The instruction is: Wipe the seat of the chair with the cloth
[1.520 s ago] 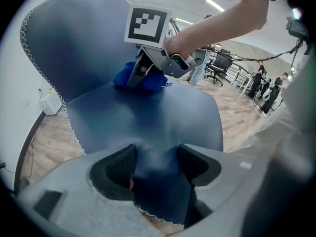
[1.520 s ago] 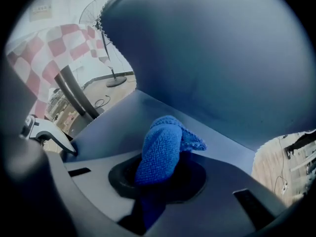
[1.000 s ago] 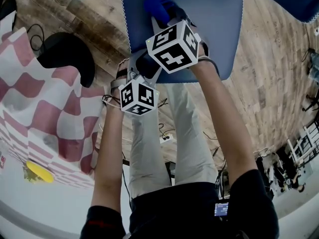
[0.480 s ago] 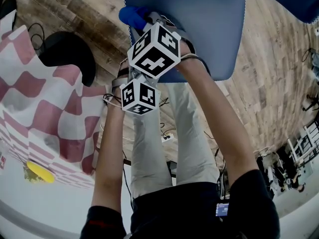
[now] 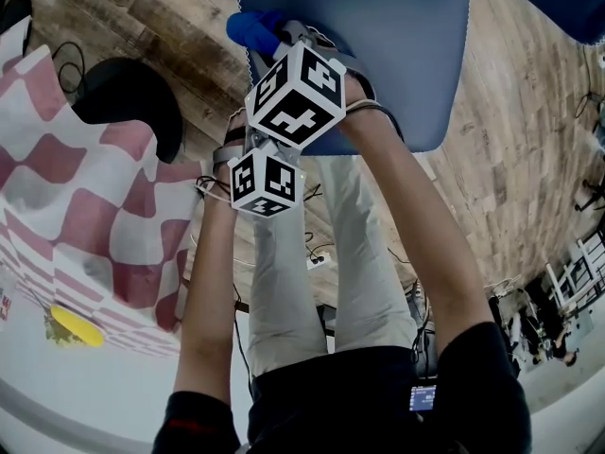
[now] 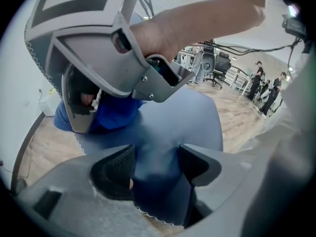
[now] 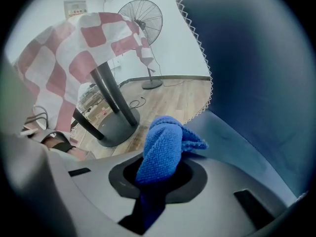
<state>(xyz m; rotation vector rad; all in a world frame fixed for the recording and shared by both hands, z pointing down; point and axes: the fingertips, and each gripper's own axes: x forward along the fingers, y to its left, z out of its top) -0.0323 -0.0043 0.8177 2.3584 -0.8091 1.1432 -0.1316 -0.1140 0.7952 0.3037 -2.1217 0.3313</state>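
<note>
Pinches with the fingers of the right gripper point(image 7: 158, 179) a bunched blue cloth point(image 7: 163, 144) at the left edge of the chair seat point(image 5: 402, 55), holds left gripper point(image 6: 155, 169) fingers apart, empty, over its near edge.

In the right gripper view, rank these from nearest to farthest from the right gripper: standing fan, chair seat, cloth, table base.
1. cloth, clamped in its jaws.
2. chair seat, just beyond, to the right.
3. table base, on the floor, left.
4. standing fan, back by the wall.
</note>
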